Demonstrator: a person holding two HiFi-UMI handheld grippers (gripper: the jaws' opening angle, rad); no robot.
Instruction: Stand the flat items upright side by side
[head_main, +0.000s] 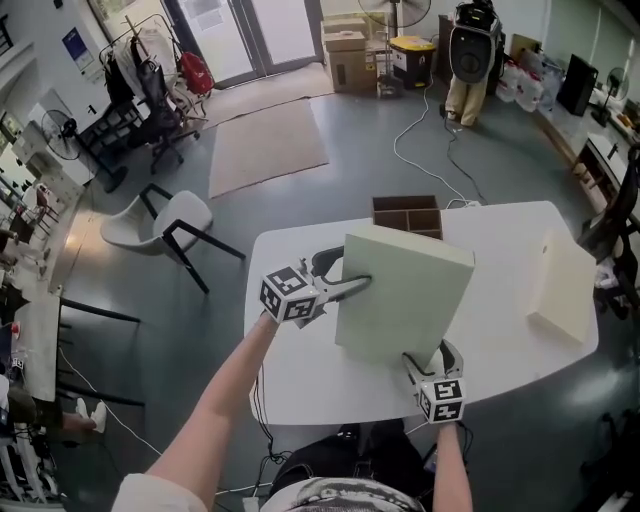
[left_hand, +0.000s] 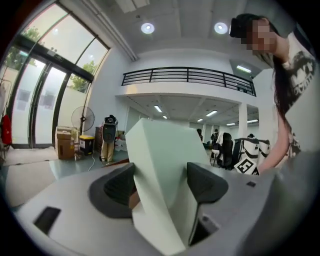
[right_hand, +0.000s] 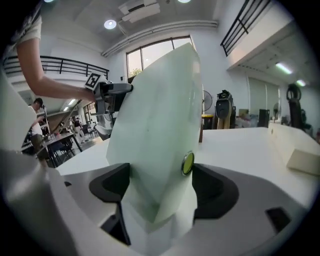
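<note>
The left gripper (head_main: 357, 285) and right gripper (head_main: 427, 358) clamp 1 green slab (head_main: 400, 295) (tilted).

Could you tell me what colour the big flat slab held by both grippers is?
The slab is plain pale green, shown best in the head view.

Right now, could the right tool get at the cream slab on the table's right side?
Probably not yet: the right tool is clamped on the green slab, shared with the left tool. The table toward the cream slab looks bare.
</note>
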